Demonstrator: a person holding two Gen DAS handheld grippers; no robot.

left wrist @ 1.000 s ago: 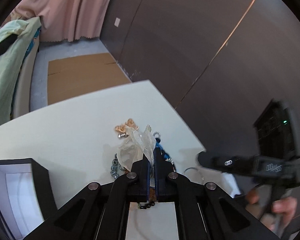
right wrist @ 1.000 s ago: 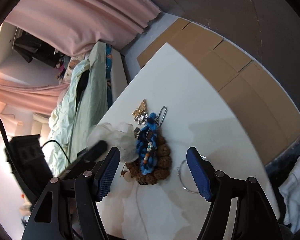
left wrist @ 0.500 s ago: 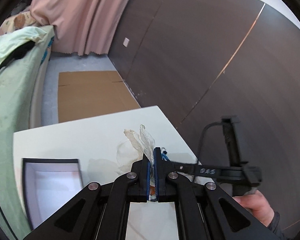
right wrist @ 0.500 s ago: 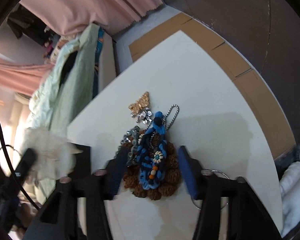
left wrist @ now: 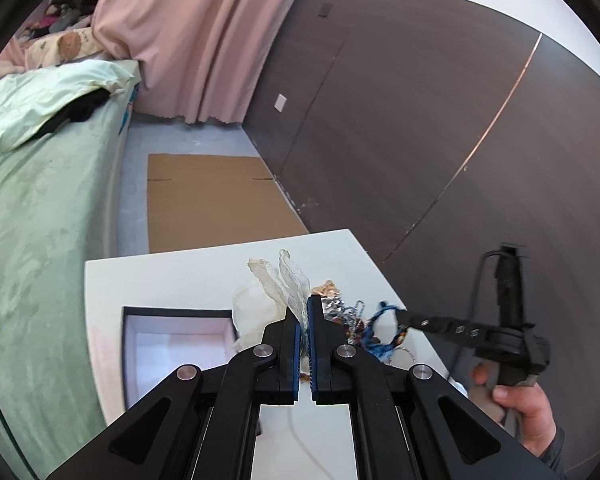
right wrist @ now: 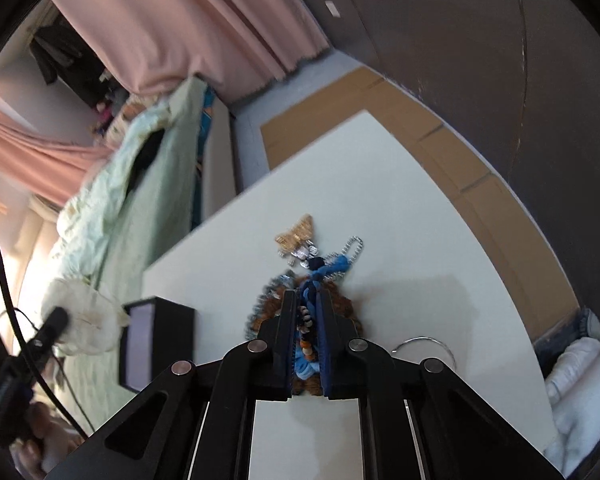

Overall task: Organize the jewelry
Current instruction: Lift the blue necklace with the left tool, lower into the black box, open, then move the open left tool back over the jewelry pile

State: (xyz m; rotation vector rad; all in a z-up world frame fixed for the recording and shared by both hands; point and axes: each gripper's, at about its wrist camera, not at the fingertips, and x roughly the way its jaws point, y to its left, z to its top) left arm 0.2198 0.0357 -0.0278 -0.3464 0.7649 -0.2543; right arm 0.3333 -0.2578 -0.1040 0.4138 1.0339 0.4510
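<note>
The left gripper [left wrist: 304,312] is clamped on the top of a sheer white organza pouch [left wrist: 276,292], whose gathered mouth sticks up above the blue-lined fingers while the pouch body hangs just beyond them, over the white table [left wrist: 172,276]. From the right wrist view the same pouch [right wrist: 84,320] appears pale and blurred at the far left, raised clear of the tabletop.

The right gripper [right wrist: 306,308] is closed on a blue braided cord bracelet [right wrist: 320,276] with small white and orange beads, its knotted end poking out past the fingertips. The bracelet lies on top of a brown beaded bracelet [right wrist: 342,304], and together they sit in the jewelry pile near the middle of the table. Beyond them lie a gold butterfly brooch [right wrist: 296,234], a silver ball chain [right wrist: 350,248] and a small cluster of silver pieces that is hard to identify. A thin silver ring-shaped bangle [right wrist: 424,346] rests on the table just to the right of the right gripper.

An open black jewelry box [left wrist: 176,336] with a pale lining stands on the table just left of the hanging pouch, apart from the pile. Past the table edge are flattened cardboard [left wrist: 212,196] on the floor, a pink curtain [left wrist: 196,36], a bed with light green bedding [left wrist: 40,184], and a dark wood-panel wall [left wrist: 420,120].
</note>
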